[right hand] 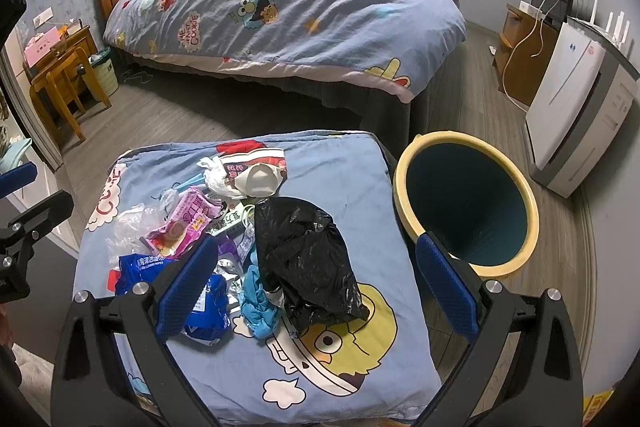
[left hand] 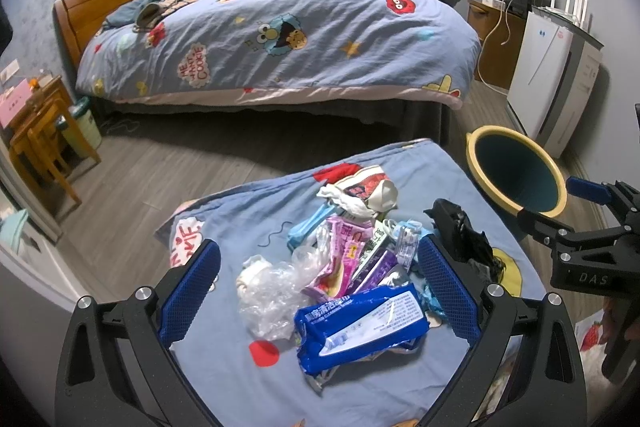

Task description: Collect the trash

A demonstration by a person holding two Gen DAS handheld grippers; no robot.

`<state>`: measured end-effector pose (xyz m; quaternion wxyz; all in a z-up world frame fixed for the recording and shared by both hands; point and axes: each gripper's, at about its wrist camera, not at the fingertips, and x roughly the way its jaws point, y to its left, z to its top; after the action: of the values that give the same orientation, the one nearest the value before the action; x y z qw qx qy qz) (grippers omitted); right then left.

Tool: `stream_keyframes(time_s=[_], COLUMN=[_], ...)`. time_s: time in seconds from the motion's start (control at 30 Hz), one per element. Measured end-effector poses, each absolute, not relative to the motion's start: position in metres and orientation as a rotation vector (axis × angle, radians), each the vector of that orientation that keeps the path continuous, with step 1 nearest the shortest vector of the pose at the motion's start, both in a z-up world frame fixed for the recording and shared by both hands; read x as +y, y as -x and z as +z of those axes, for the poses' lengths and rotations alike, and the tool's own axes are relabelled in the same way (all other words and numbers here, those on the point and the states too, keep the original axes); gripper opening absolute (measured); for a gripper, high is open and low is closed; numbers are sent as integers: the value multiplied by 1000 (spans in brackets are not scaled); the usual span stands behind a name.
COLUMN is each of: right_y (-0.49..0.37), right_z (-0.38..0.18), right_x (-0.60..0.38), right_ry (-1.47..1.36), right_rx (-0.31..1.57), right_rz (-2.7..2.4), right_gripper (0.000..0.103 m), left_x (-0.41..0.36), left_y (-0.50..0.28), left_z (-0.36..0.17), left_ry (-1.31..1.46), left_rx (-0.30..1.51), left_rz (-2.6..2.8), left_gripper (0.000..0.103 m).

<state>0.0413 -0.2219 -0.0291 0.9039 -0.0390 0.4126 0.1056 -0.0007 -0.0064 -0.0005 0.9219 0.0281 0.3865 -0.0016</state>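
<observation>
Lying heaped on a cartoon-print blue cover (right hand: 352, 359) is the trash to be collected: a blue wipes packet (left hand: 360, 327), a crumpled clear plastic bag (left hand: 272, 291), pink and purple snack wrappers (left hand: 344, 259), a white crumpled wrapper (left hand: 360, 193) and a black plastic bag (right hand: 308, 259), all overlapping or touching one another. The left gripper (left hand: 320, 299) is hovering over the near side of the heap, its blue-padded fingers (left hand: 188, 291) spread wide and grasping nothing, with the wipes packet and the clear bag lying between them. The right gripper (right hand: 316, 291) is likewise standing released and empty, framing the black bag, with its right finger (right hand: 448, 291) reaching past the cover's edge toward the bin. The yellow-rimmed bin (right hand: 412, 163) is standing on the floor just beside the cover, mouth open and apparently empty. Several risks are arising from this layout. A closing pinch is likely to be catching the soft cover along with thin film, dragging the whole heap. Slippery wrappers may be sliding out of the pads, and neighbours clinging to a lifted piece may be dropping onto the floor (right hand: 200, 123) between cover and bin. The two grippers, working near each other over one small heap, may be colliding, and a careless swing may be knocking the light bin over.
</observation>
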Motion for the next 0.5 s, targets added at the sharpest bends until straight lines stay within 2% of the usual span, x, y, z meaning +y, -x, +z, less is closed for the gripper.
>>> stream_keyframes(time_s=[0.5], right_y=[-43], right_z=[-30], right_x=[-224], right_ry=[79], right_rx=[859], right_rz=[219], right_gripper=[97], left_x=[-6], left_y=[1], left_z=[0], left_ry=[-59], left_rx=[795], left_rz=[-3], left_gripper=[98])
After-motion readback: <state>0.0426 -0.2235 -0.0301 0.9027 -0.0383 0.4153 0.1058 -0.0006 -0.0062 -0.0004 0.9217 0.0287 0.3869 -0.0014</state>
